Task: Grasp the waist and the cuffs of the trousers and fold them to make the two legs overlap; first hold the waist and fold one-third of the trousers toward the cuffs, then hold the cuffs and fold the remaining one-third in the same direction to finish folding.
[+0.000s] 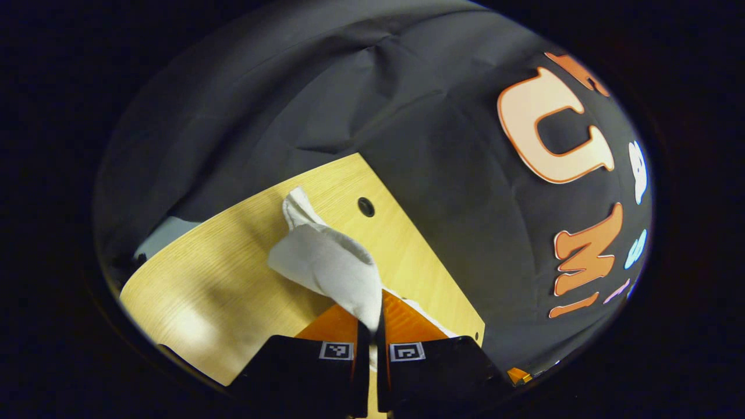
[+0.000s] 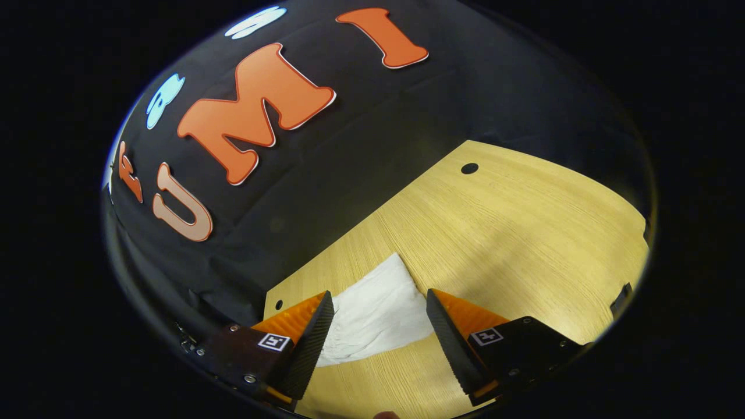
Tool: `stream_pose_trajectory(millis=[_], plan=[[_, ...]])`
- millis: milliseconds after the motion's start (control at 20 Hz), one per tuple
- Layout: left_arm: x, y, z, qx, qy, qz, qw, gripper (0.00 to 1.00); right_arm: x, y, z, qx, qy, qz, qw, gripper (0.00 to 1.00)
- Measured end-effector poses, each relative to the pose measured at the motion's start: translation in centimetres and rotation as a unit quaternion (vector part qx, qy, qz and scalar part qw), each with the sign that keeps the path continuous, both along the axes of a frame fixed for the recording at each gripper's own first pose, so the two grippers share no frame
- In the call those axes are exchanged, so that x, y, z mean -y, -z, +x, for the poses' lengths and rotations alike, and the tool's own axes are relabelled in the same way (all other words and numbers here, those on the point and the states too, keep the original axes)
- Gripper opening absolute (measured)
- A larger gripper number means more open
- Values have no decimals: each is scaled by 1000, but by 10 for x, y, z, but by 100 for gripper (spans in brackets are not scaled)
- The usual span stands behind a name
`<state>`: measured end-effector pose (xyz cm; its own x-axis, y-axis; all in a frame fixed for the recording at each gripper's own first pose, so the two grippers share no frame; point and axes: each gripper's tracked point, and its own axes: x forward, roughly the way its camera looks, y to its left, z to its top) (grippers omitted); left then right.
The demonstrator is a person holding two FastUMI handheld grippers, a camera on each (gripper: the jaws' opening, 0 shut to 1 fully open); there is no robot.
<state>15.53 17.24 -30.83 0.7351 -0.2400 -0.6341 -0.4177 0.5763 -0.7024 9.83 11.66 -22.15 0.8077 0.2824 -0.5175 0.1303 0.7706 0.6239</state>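
Observation:
The trousers [image 1: 326, 262] are white cloth. In the left gripper view my left gripper [image 1: 371, 327] is shut on a bunched part of them, which rises from between the fingers and hangs over the wooden table [image 1: 221, 279]. In the right gripper view a flat end of the trousers [image 2: 378, 311] lies on the table [image 2: 512, 233] near its far edge. My right gripper [image 2: 379, 317] is open just above this cloth, one finger on each side of it. Which end of the trousers each gripper is at I cannot tell.
The table has a round cable hole [image 1: 365, 206] near the booth's black cloth wall [image 1: 442, 145]; in the right gripper view the hole [image 2: 469, 169] lies far ahead. Bare wood stretches to the right of the cloth there. A small dark object [image 2: 620, 299] sits at the table's right edge.

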Motion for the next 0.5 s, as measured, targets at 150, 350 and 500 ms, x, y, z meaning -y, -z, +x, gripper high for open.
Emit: stream_pose_trajectory(millis=[150, 350, 500], plan=[[19, -29, 11, 24, 13, 18, 999, 7, 16, -1, 1, -1, -2, 4, 1000, 97], [43, -58, 20, 48, 36, 52, 997, 9, 43, 1, 6, 3, 3, -4, 1000, 97], [67, -76, 29, 60, 54, 72, 994, 9, 60, -2, 10, 9, 3, -9, 1000, 97]])
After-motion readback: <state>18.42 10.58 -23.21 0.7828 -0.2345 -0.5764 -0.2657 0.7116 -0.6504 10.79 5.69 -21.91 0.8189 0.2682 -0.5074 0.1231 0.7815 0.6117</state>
